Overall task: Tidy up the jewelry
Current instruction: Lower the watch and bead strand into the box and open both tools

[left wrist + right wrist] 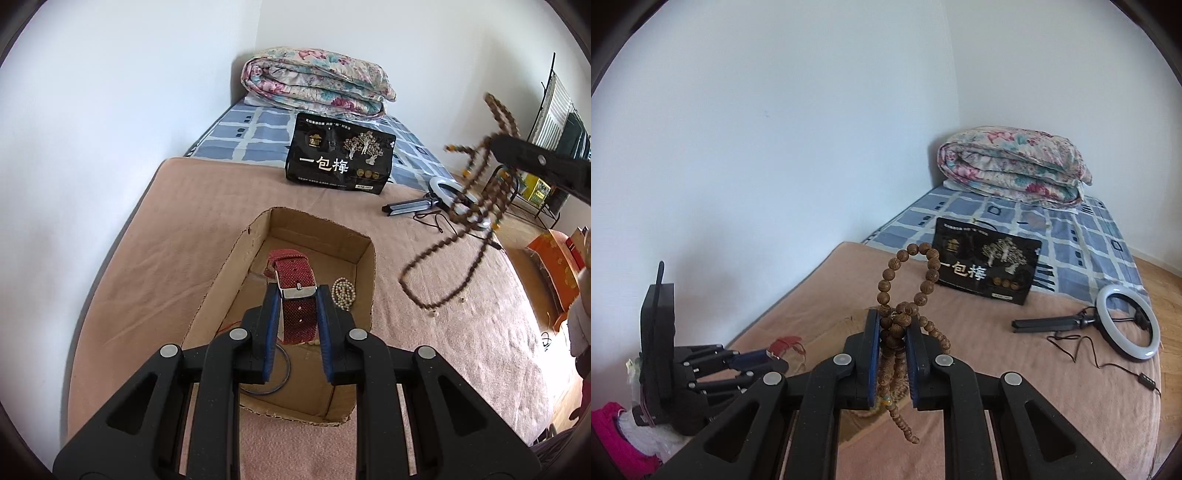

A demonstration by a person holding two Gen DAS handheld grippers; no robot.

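The red woven watch strap (297, 295) hangs pinched at its silver buckle (298, 292) between my left fingers (271, 325), directly above the open cardboard box (364, 258) that sits on the pink blanket (461, 350) of the bed. Inside the box, a string of pale pearls (344, 293) lies against the right wall, and a thin blue ring (282, 373) rests on the floor of the box beneath my left gripper (297, 299). My right fingers (873, 332) are pressed onto a bundle of brown wooden prayer beads (899, 321); one loop stands up above the tips and other strands dangle below, held in the air over the blanket. From the left camera those beads (476, 206) swing blurred off to the right of the box, well apart from it, under my right gripper (496, 142). From the right camera my left gripper (764, 356) shows low at the left with the red strap (785, 341) in its tips. Farther back on the bed stand a black packet with white characters (338, 153), a white ring light on a folded stand (1126, 325) with its cord, and a folded floral quilt (317, 81) on the blue checked sheet (243, 136) by the wall.
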